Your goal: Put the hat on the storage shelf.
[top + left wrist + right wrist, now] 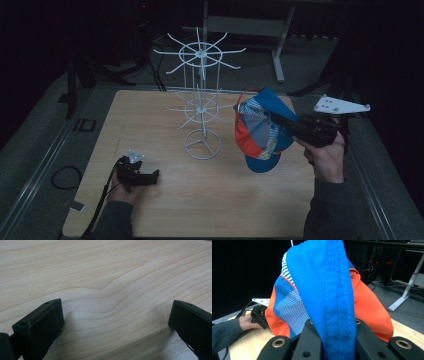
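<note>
The right claw [280, 119] is clenched on a cap [260, 131], pinching a fold of its blue cloth; in the right gripper view the two jaws stand tight on either side of the blue seam [337, 315]. The cap hangs in the air above the counter [165, 210], at about 3 o'clock from the white wire rack [201, 100] and just beside the tips of the rack's lower ring of hooks. Whether cloth and wire touch cannot be told.

The step in hand looks like carrying the cap to the rack to hang it. The next move likely calls for bringing the cap's back edge or strap over one hook tip toward 9 o'clock, settling it on the wire, and only then releasing the jaws, since the cloth is limp and could slide off a thin hook.

The cap's long axis runs roughly from 12 to 6 o'clock in the high view, tilted a little. The blue brim points down toward 6 o'clock, the crown sits toward 12, and the open underside, with its orange and mesh panels, faces 9 o'clock toward the rack.

The left claw [150, 176] rests released at about 7 o'clock on the counter, jaws wide apart over bare wood with nothing between them.
</note>
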`<state>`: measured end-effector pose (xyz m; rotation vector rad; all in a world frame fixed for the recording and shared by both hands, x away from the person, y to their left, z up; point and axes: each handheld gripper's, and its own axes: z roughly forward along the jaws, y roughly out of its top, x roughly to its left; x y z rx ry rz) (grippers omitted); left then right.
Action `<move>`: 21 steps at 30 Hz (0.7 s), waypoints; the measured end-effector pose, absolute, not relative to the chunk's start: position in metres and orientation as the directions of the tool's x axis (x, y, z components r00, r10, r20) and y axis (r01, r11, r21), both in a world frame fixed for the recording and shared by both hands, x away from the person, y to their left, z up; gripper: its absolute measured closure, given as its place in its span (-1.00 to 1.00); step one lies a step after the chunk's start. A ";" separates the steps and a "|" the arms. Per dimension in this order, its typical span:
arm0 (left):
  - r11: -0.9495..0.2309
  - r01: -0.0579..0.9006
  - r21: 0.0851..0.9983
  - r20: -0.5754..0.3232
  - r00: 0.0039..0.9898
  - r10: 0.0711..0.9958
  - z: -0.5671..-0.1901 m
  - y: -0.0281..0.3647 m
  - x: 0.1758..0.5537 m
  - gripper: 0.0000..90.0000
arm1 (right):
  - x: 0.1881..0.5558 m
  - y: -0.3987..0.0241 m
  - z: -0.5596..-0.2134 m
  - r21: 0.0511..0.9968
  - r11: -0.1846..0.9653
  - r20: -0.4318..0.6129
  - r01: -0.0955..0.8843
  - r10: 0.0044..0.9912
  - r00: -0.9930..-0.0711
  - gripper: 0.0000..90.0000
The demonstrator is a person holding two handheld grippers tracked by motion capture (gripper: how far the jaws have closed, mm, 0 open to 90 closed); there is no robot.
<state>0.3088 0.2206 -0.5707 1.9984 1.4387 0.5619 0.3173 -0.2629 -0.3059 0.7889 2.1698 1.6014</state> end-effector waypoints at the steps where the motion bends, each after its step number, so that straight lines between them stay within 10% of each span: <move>1: -0.227 0.690 0.687 -0.009 0.321 0.947 -0.571 0.221 0.309 -1.00 | 0.317 -0.263 -0.305 0.948 0.213 0.061 0.236 0.608 -0.791 0.95; 21: -0.226 0.690 0.687 -0.010 0.320 0.947 -0.571 0.221 0.309 -1.00 | 0.322 -0.271 -0.288 0.957 0.187 0.065 0.222 0.607 -0.792 0.95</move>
